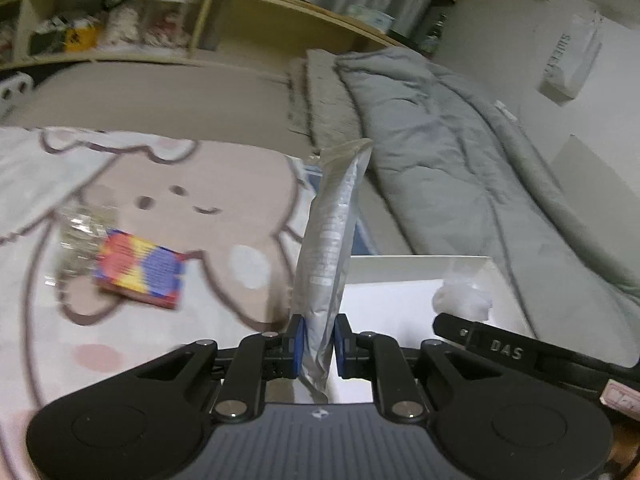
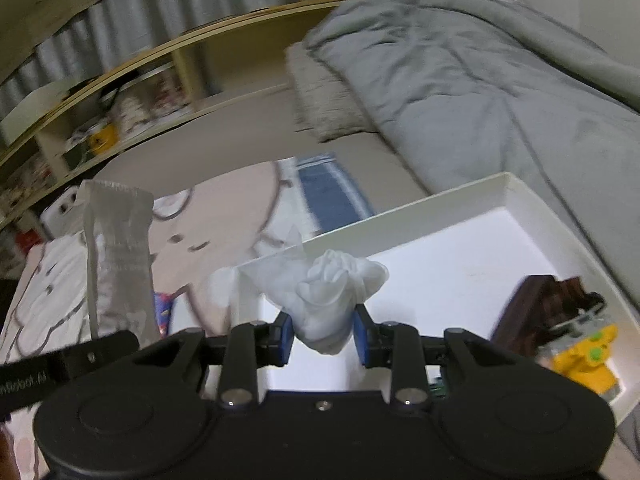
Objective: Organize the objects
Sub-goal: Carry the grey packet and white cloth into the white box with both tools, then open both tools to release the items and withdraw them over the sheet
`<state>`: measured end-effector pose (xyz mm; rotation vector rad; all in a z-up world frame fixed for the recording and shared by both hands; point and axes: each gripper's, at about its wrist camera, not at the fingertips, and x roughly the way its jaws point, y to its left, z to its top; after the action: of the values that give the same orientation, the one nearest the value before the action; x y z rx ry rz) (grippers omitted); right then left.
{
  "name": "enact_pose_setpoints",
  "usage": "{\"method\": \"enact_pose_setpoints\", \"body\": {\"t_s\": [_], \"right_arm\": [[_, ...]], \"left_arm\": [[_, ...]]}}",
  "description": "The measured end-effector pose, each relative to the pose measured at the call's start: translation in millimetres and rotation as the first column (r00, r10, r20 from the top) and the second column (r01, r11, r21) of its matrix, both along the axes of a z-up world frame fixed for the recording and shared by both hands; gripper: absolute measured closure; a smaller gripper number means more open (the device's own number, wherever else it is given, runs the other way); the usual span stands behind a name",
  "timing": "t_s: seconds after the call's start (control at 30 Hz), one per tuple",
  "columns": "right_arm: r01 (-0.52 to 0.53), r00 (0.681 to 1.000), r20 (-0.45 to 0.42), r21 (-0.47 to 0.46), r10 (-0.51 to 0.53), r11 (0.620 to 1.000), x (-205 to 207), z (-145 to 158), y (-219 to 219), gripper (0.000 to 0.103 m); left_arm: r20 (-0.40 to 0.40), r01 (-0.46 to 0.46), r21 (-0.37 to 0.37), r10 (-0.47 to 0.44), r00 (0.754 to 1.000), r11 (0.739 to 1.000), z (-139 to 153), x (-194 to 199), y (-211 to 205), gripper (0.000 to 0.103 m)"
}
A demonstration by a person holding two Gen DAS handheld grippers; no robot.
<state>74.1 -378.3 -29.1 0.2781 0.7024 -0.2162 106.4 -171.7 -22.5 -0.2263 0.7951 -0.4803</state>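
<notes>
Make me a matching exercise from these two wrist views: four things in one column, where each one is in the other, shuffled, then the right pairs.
Things:
1. silver pouch
2. white bag
3. colourful box
4. yellow toy

Places:
A. lying on the cartoon blanket
B. inside the white tray
C. pinched in the left gripper
D. pinched in the right gripper

Pairs: 1-C, 2-D, 3-A, 4-B
</notes>
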Motion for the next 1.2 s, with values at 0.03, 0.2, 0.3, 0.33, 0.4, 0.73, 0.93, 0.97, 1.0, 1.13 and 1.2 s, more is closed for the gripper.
{"method": "enact_pose_setpoints", "body": {"t_s": [0.03, 0.2, 0.3, 0.33, 0.4, 0.73, 0.93, 0.97, 1.0, 1.13, 1.2], "right_arm": [[0.013, 1.000, -0.003, -0.006, -0.013, 1.000, -0.2, -0.5, -4.5, 0.072], [0.091, 0.996, -0.022, -0.007, -0.091, 0.996, -2.8, -7.1, -27.8, 0.072], [0.124, 0.992, -0.030, 0.019, -0.124, 0.992, -3.3, -10.9, -38.2, 0.072], [0.132, 0.991, -0.032, 0.022, -0.132, 0.991, -3.0, -11.8, -40.6, 0.072], [0.155, 0.987, -0.040, 0.022, -0.154, 0.988, -3.7, -13.7, -46.6, 0.072], [0.221, 0.973, -0.075, 0.054, -0.217, 0.974, -3.4, -24.7, -69.7, 0.072], [0.210, 0.973, -0.109, 0.055, -0.204, 0.976, 2.6, -31.7, -68.1, 0.070], [0.211, 0.972, -0.114, 0.052, -0.204, 0.976, 3.1, -32.3, -67.8, 0.069], [0.213, 0.971, -0.121, 0.049, -0.206, 0.976, 3.4, -32.7, -67.6, 0.066], [0.240, 0.963, -0.139, 0.041, -0.232, 0.970, 2.2, -32.7, -69.6, 0.055], [0.253, 0.959, -0.146, 0.042, -0.245, 0.967, 0.8, -32.4, -71.2, 0.052]], "left_arm": [[-0.008, 0.012, -0.010, -0.012, 1.000, 1.000, -1.8, 1.2, -6.7, 0.086], [-0.059, 0.061, -0.072, -0.065, 0.996, 0.996, -15.5, 5.8, -40.9, 0.086], [-0.094, 0.078, -0.101, -0.088, 0.992, 0.992, -25.3, 9.1, -60.4, 0.086], [-0.105, 0.087, -0.117, -0.099, 0.990, 0.989, -28.1, 10.1, -65.2, 0.086], [-0.134, 0.104, -0.152, -0.125, 0.983, 0.983, -35.5, 12.5, -73.2, 0.086], [-0.302, 0.107, -0.269, -0.190, 0.934, 0.957, -86.0, 36.5, -86.1, 0.085], [-0.196, 0.141, -0.030, -0.144, 0.970, 0.990, -73.8, 36.2, -90.1, 0.056], [-0.160, 0.147, 0.021, -0.142, 0.977, 0.989, -70.2, 33.6, -90.5, 0.056], [-0.131, 0.152, 0.060, -0.143, 0.981, 0.986, -67.2, 31.6, -90.7, 0.056], [-0.091, 0.158, 0.142, -0.147, 0.985, 0.977, -60.5, 29.0, -88.0, 0.056], [-0.091, 0.167, 0.158, -0.154, 0.984, 0.973, -58.5, 28.4, -87.6, 0.056]]}}
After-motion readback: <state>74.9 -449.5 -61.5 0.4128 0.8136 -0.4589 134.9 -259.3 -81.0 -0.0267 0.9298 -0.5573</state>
